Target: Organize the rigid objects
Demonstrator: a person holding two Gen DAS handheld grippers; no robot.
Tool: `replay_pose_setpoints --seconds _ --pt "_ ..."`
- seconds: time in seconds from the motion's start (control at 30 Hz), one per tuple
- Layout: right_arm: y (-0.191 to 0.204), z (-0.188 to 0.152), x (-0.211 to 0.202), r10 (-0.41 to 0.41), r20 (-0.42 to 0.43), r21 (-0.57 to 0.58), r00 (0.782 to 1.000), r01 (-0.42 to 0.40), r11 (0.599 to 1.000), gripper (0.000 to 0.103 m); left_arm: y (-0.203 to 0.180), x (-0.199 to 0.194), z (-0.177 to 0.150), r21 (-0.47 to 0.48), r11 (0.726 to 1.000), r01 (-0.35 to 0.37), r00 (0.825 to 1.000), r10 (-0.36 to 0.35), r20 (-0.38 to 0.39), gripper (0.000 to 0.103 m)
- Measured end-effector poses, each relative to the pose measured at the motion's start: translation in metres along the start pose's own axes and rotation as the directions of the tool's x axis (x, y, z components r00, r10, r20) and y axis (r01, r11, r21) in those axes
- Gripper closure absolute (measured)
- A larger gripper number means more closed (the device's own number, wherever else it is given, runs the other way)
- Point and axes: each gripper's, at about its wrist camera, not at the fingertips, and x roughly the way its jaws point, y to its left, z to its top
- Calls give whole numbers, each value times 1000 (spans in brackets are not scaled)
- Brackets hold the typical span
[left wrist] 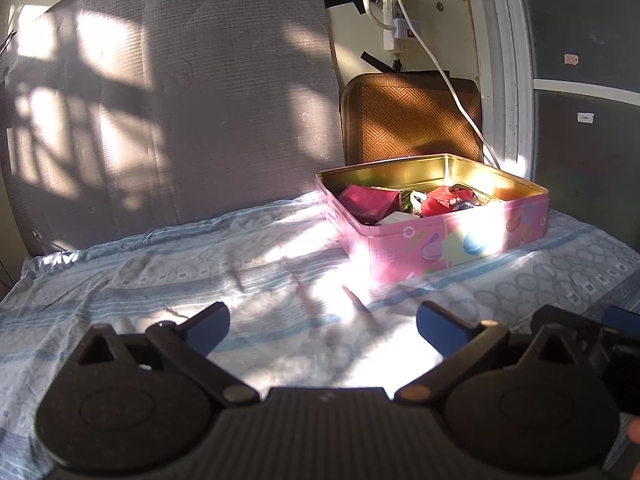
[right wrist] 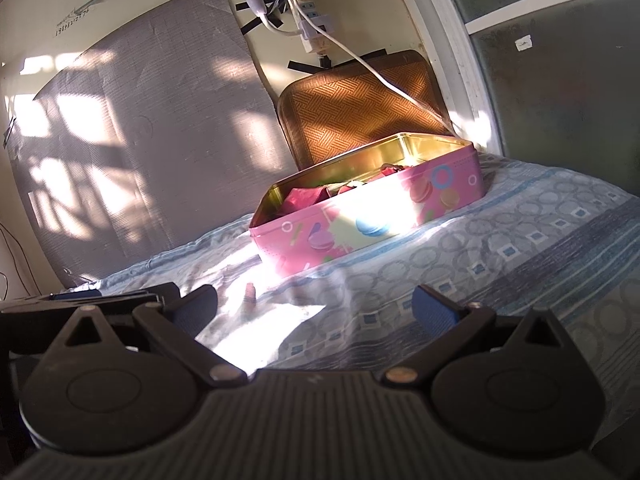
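An open pink tin [left wrist: 460,246] with macaron prints stands on the patterned bedsheet, right of centre in the left wrist view. Inside it lie a magenta box [left wrist: 370,200], a red object [left wrist: 440,202] and other small items, partly hidden by the wall. My left gripper [left wrist: 323,326] hovers open over the sheet in front of the tin, holding nothing. In the right wrist view the tin [right wrist: 360,226] stands ahead, and my right gripper [right wrist: 316,306] is open and empty too. A small reddish thing [right wrist: 250,292] lies on the sheet in the sun glare.
A grey mat [left wrist: 180,100] leans against the wall behind the bed. A brown woven cushion [left wrist: 408,120] stands upright behind the tin. A white power strip [left wrist: 394,24] and cable hang above it. A window frame [left wrist: 508,80] rises at the right.
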Motion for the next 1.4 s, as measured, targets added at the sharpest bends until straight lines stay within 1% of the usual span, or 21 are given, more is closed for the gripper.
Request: replay_pose_setpoints --seconds 0.13,0.27,0.4,0.63,0.87,1.13,1.4 --pt "-3 0 0 -7 4 11 1000 7 1000 0 2 1 -2 -5 1000 -18 1000 18 -14 0" --pt "-3 -1 -1 -3 3 14 1000 3 1000 0 2 3 -2 -15 1000 -7 999 7 -40 0" --pt "-3 -2 -2 -10 1 18 1000 10 1000 0 1 6 -2 -17 1000 -12 998 11 -67 0" --pt "-6 -2 -1 -13 -11 28 1000 13 1000 0 6 13 -3 -42 998 -43 993 38 -108 0" --pt "-5 -4 3 -4 -21 21 1000 4 1000 0 9 16 -3 -54 997 -46 991 39 -124 0" --pt "-4 -5 4 3 -25 16 1000 -3 1000 0 7 15 -4 -36 998 -57 992 52 -115 0" --pt "-6 -6 3 4 -22 18 1000 -3 1000 0 10 13 -5 -40 998 -56 992 51 -116 0"
